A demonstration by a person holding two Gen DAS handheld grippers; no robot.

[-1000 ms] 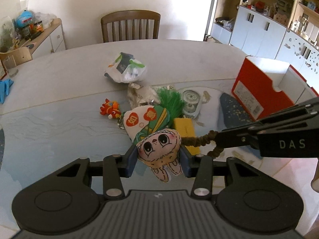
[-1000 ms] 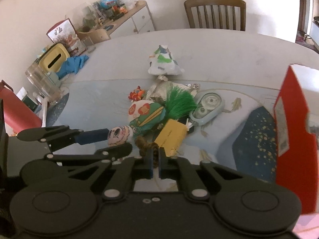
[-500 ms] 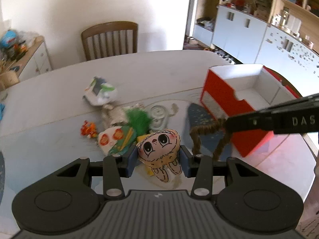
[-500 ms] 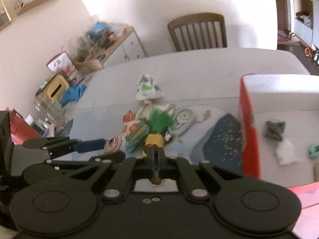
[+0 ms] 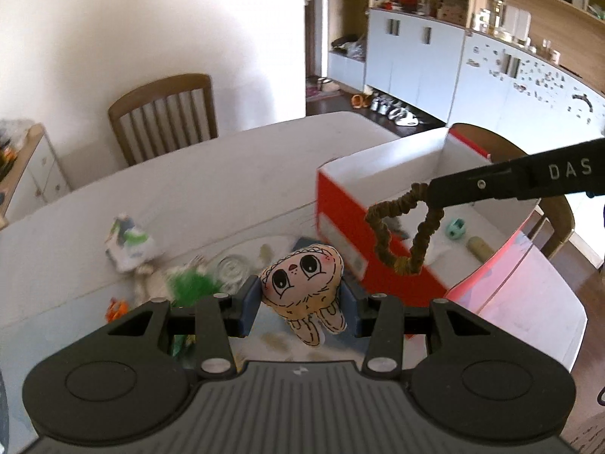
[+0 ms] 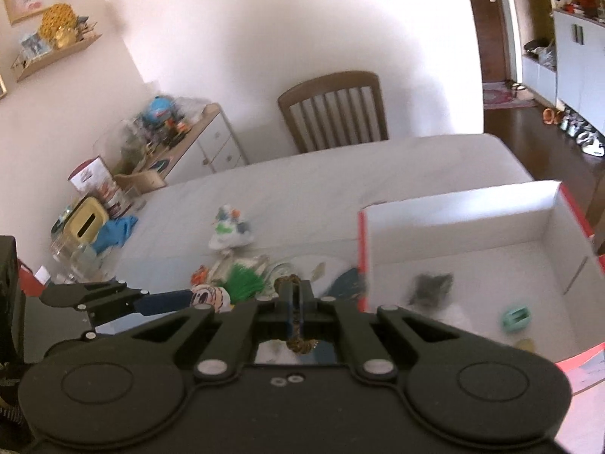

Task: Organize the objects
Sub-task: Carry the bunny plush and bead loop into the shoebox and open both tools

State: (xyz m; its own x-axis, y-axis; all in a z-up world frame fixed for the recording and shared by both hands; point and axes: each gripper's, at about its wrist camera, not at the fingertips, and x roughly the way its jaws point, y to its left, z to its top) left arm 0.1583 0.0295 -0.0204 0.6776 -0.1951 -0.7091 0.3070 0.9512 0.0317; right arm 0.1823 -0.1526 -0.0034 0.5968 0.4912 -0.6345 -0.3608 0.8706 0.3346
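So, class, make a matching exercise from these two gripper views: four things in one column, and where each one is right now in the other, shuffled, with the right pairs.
Things:
1. plush doll
2. brown scrunchie
3. mint green toy
4. wooden chair

Places:
a. lying inside the red box
b. behind the far edge of the table
c. between the fingers of the left gripper
d. hanging from the right gripper

Pairs: 1-c, 2-d, 3-a, 4-b
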